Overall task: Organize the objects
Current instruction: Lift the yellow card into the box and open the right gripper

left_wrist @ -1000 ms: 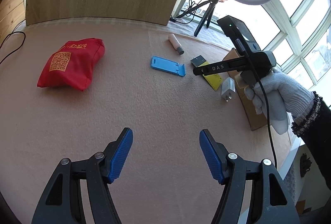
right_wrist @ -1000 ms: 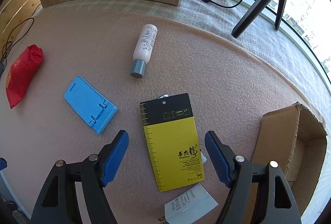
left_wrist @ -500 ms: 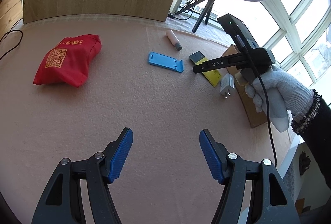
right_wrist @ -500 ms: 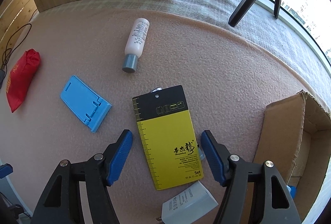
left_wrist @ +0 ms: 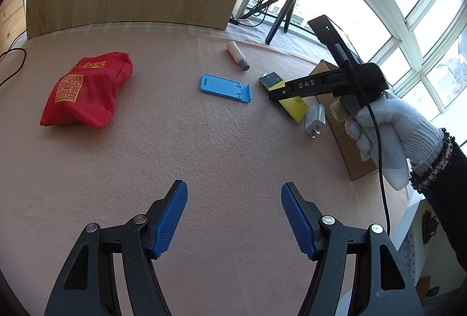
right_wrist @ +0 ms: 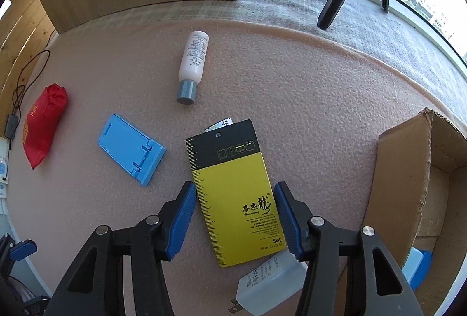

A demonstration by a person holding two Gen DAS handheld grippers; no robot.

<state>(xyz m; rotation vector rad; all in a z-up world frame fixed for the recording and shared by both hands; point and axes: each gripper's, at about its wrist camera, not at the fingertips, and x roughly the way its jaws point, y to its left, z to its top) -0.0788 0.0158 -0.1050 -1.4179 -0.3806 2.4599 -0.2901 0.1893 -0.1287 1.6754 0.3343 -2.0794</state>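
Card (right_wrist: 233,193): lower centre of the right wrist view, flat on the mat, its long edges flanked by the fingers.
Right gripper (right_wrist: 233,216): spread apart, nothing clamped.
Left gripper (left_wrist: 234,218): spread apart over bare mat.
Box (right_wrist: 408,184): right edge, open.
Handling: judged light, thin, stiff, slick; best pinched across its narrow width, at the long edges.

A small silvery item (right_wrist: 219,124) at twelve o'clock of the yellow-and-black card (right_wrist: 233,187) is mostly hidden beneath it. The white charger (right_wrist: 270,285) is partly covered by the right gripper's finger. The cardboard box (right_wrist: 408,170) is cropped at three o'clock; its blue-and-white contents (right_wrist: 416,266) stay unidentifiable.
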